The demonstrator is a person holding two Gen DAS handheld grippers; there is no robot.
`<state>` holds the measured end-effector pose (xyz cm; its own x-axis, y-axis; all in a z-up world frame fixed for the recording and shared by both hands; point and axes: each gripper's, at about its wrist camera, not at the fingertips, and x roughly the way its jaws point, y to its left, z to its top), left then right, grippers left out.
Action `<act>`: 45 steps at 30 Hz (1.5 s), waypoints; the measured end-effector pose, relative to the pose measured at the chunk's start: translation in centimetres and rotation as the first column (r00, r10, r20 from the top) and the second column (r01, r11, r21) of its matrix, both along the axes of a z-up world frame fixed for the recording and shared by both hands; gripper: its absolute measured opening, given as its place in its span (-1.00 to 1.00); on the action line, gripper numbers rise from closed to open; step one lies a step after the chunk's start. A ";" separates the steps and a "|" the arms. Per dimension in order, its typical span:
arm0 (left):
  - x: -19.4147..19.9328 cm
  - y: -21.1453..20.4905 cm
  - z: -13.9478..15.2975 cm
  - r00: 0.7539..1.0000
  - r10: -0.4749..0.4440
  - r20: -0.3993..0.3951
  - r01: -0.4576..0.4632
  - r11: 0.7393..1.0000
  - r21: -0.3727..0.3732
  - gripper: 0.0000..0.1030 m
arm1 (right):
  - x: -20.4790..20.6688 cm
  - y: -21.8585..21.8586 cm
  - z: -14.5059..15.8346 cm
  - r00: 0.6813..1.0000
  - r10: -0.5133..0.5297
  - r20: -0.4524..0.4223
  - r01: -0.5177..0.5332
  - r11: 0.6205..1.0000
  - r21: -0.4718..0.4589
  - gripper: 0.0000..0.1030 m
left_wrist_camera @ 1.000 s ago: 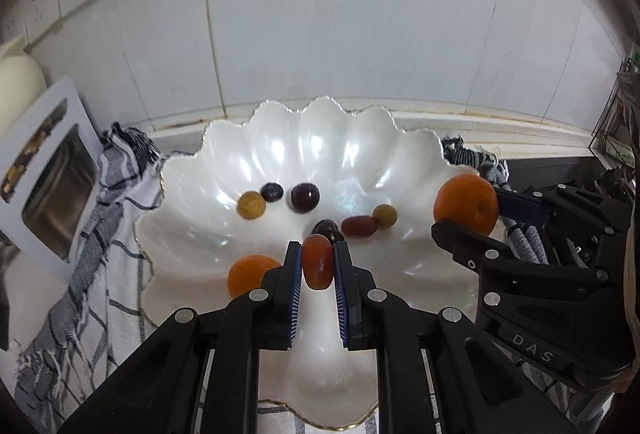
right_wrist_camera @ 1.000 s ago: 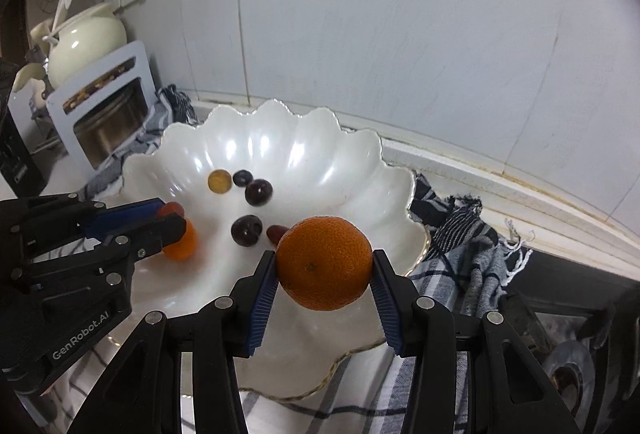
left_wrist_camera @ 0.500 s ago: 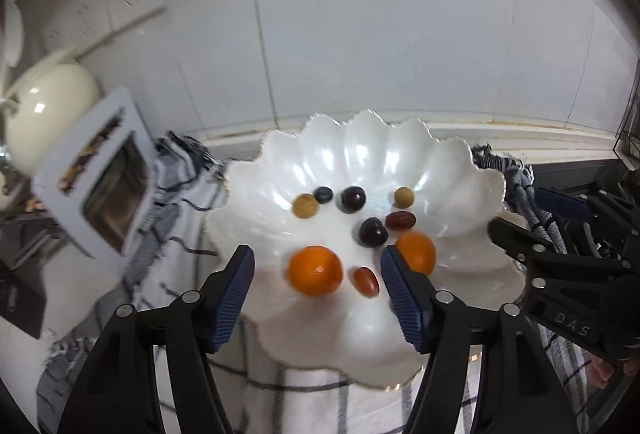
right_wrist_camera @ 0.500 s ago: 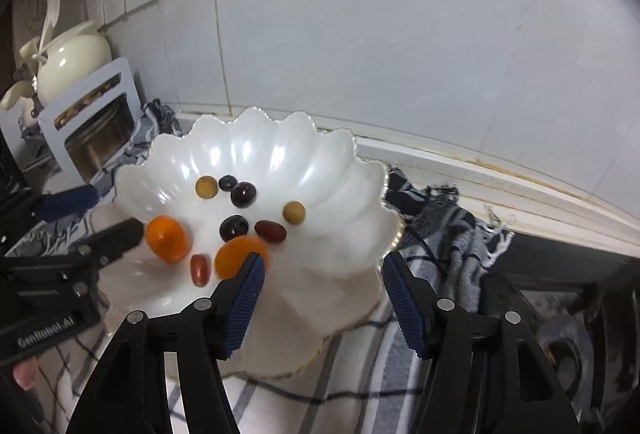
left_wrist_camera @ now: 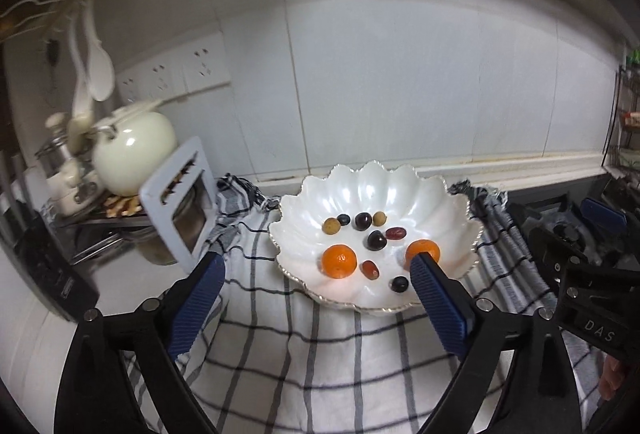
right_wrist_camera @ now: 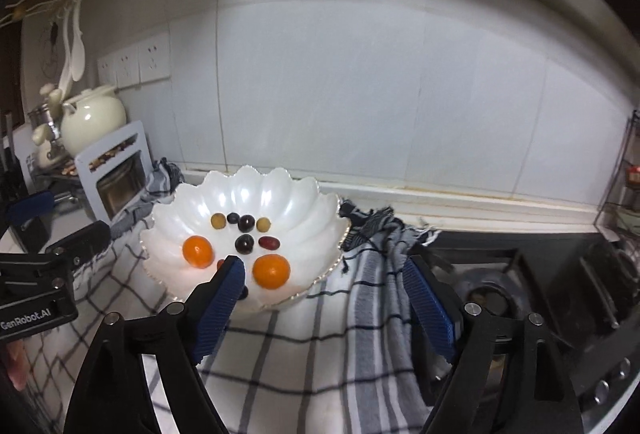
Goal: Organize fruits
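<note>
Both hand-held grippers are held back from the dish with nothing in them. Seen from the left wrist, the left gripper (left_wrist_camera: 316, 276) has its blue-padded fingers spread wide over the checked cloth (left_wrist_camera: 320, 362), empty, while the white scalloped bowl (left_wrist_camera: 400, 182) sits on that cloth near the counter's back edge by the tiled wall. Inside the bowl lie two oranges, the left orange (left_wrist_camera: 339, 260) and the right orange (left_wrist_camera: 422, 249), the latter partly behind the tip of the gripper's right finger. Between them rests a small reddish fruit (left_wrist_camera: 371, 269), with a dark grape (left_wrist_camera: 399, 284) nearer the bowl's front rim. Toward the bowl's back sits a loose row of small fruits, tan and dark, with another dark grape (left_wrist_camera: 377, 239) and a red oval fruit (left_wrist_camera: 396, 233) just in front of it. A cream teapot (left_wrist_camera: 134, 152) and a white-framed jar holder (left_wrist_camera: 180, 204) stand at the counter's left end. From the right wrist, the right gripper (right_wrist_camera: 322, 284) is likewise wide open and empty, its left finger overlapping the bowl's front rim in view. The bowl (right_wrist_camera: 280, 190) holds both oranges (right_wrist_camera: 271, 271) apart from each other. A gas stove (right_wrist_camera: 520, 286) lies at the counter's right end, with the cloth draped over its near edge.
</note>
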<state>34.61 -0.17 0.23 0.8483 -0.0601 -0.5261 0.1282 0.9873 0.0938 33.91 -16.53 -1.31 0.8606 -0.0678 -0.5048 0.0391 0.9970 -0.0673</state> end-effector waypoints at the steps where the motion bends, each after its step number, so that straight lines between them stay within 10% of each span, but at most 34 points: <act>1: -1.0 0.0 0.3 1.000 0.003 0.009 -0.003 1.000 -0.006 0.93 | -1.1 0.0 0.4 1.000 -0.004 0.018 0.004 1.000 -0.005 0.61; 27: -22.7 -0.6 3.8 0.986 0.045 0.161 -0.040 0.999 -0.033 1.00 | -21.5 -1.2 3.6 0.991 0.046 0.123 -0.049 0.999 0.016 0.64; 45: -30.1 -1.0 4.3 0.984 0.043 0.171 -0.032 0.997 -0.065 1.00 | -29.2 -2.0 4.4 0.986 0.049 0.160 -0.050 0.999 0.001 0.64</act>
